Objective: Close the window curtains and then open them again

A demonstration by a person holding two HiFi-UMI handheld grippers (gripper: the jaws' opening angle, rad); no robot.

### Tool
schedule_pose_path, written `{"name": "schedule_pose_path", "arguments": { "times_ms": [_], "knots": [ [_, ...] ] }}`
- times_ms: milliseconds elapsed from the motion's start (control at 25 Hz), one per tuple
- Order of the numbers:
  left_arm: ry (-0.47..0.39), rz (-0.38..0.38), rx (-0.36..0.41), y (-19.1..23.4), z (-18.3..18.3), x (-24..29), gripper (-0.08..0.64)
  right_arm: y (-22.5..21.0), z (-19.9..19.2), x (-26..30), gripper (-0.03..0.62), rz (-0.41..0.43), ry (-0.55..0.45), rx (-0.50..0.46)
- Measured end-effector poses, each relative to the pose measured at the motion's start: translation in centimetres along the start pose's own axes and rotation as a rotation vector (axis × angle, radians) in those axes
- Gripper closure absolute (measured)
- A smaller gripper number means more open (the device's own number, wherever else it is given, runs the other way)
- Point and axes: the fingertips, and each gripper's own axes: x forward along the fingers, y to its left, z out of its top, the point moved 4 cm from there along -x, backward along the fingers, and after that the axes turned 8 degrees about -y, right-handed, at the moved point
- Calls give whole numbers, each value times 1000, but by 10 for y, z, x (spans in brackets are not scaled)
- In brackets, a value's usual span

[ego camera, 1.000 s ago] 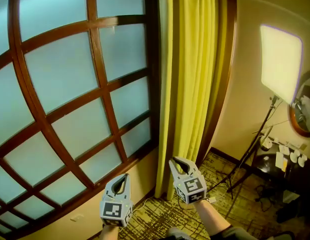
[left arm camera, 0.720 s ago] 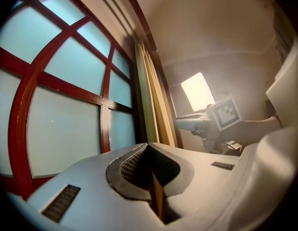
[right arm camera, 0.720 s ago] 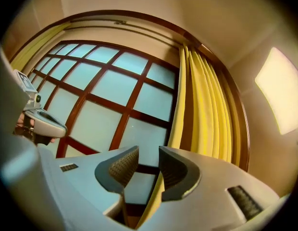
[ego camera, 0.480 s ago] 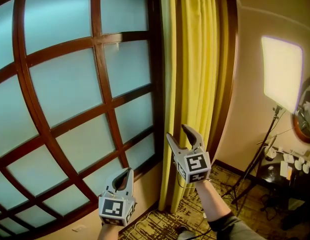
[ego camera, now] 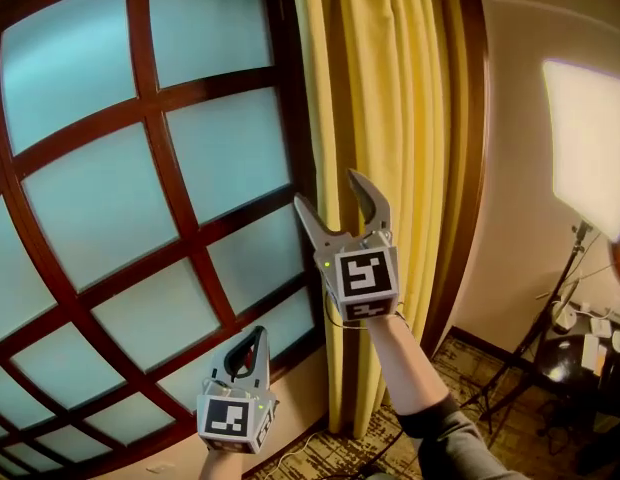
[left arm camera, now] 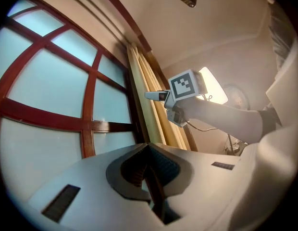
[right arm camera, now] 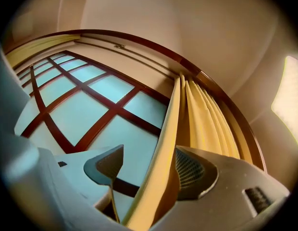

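Each cube carried black-and-white square markers, patterns rather than letters: one on the right claw's cube (ego camera: pixel 362 276), one on the left claw's cube (ego camera: pixel 230 418). The right claw (ego camera: pixel 327 190) stood near the middle of the head view, raised on a sleeved forearm, its jaws spread wide after just having been opening. Between them ran the leading edge of the yellow curtain (ego camera: pixel 390 118), lying close against the jaw at 3 o'clock in the right gripper view, while the pad (right arm camera: pixel 108 165) at 9 o'clock stood clear of it, so the fold was not pinched. The left claw (ego camera: pixel 252 340) hung at 7 o'clock, clenched tight on nothing. The curtain hung gathered at 12 to 1 o'clock, leaving the frosted, wood-barred window (ego camera: pixel 140 168) uncovered from 8 to 11 o'clock. A lit light panel (ego camera: pixel 590 138) glowed at 3 o'clock
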Motion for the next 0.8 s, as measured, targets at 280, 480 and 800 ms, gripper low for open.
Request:
{"name": "schedule_pose_path", "arguments": {
  "times_ms": [280, 480, 800],
  "knots": [
    [-26, 109, 43, 8, 18, 50, 560, -26, -2, 72, 235, 15, -80, 47],
    [-35, 171, 63, 10, 20, 71, 560, -39, -1, 106, 236, 24, -123, -7],
    [-62, 298, 86, 24, 33, 77, 560, -53, 4, 138, 237, -1, -137, -42]
  ]
}}
